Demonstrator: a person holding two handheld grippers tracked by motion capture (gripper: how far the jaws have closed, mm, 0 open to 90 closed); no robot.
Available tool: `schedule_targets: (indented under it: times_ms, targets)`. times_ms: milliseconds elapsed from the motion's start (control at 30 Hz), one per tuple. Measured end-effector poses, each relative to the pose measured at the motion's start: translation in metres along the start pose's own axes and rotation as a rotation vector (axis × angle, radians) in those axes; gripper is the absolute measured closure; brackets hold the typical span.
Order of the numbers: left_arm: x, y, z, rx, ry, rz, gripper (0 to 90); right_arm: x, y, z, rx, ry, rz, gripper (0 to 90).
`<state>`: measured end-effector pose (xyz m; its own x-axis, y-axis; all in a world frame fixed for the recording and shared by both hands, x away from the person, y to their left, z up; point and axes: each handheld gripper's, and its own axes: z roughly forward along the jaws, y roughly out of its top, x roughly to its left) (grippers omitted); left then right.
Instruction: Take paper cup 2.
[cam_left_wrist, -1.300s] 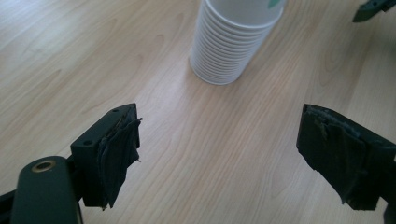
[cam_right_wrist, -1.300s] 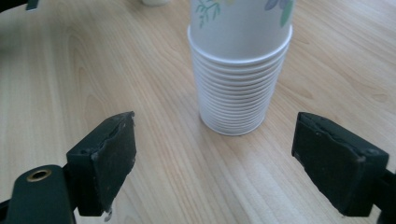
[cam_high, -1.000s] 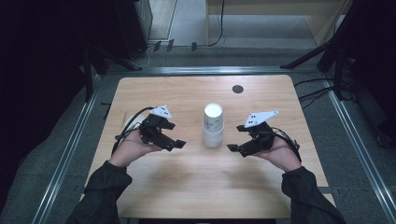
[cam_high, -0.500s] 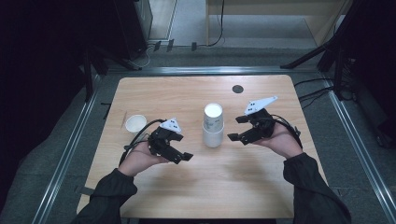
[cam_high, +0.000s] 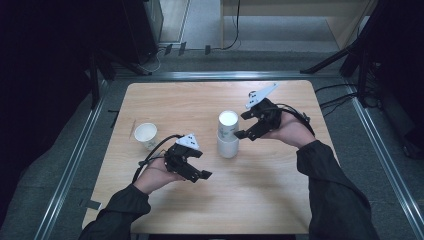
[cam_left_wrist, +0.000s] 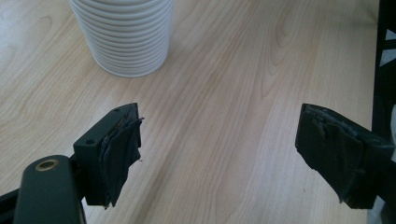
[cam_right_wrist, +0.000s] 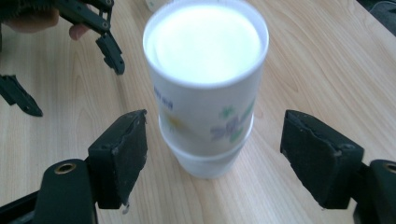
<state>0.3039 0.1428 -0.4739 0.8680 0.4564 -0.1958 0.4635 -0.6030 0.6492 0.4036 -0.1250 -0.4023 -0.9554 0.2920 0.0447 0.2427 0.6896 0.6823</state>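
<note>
A tall stack of white paper cups (cam_high: 228, 134) stands mid-table; its top cup has a flower print (cam_right_wrist: 205, 93), and its ribbed foot (cam_left_wrist: 128, 37) is in the left gripper view. My right gripper (cam_high: 243, 125) hangs just right of the stack's top. Its jaws have just been closing a little but stand open, with the stack just ahead between them and untouched by the pads (cam_right_wrist: 119, 158). My left gripper (cam_high: 200, 170) is low over the table, in front and left of the stack, open with nothing between its jaws (cam_left_wrist: 219, 140).
A single paper cup (cam_high: 145, 135) stands upright toward the left side of the wooden table (cam_high: 300, 200). A small dark disc (cam_high: 253, 94) lies near the far edge. Metal rails (cam_high: 70, 165) run along the table's sides.
My left hand drew back toward the near edge and to the right, uncovering the single cup. My right hand rose and moved in toward the stack's top.
</note>
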Motion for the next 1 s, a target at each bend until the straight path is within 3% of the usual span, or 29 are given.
schedule_targets:
  times_ms: [200, 400, 600, 700, 867, 1000]
  targets:
    - [-0.001, -0.001, -0.001, 0.004, 0.004, 0.009, 14.3, -0.001, 0.022, 0.010, 0.049, 0.019, -0.035, 23.2]
    - [0.000, -0.001, -0.003, 0.003, -0.020, 0.013, 14.4, -0.003, 0.035, 0.018, 0.091, 0.028, -0.048, 25.1]
    - [-0.001, -0.002, -0.002, -0.014, -0.023, 0.026, 14.6, -0.002, 0.039, 0.023, 0.120, 0.044, -0.046, 30.7]
    - [0.000, -0.002, -0.001, -0.010, -0.005, 0.043, 29.3, -0.001, 0.040, 0.023, 0.132, 0.038, -0.045, 31.2]
    - [0.003, -0.003, 0.001, -0.016, -0.027, 0.020, 28.6, 0.000, 0.042, 0.020, 0.138, 0.039, -0.043, 32.4]
    - [0.004, -0.003, 0.001, -0.029, -0.018, 0.014, 28.5, 0.000, 0.043, 0.018, 0.147, 0.034, -0.045, 32.7]
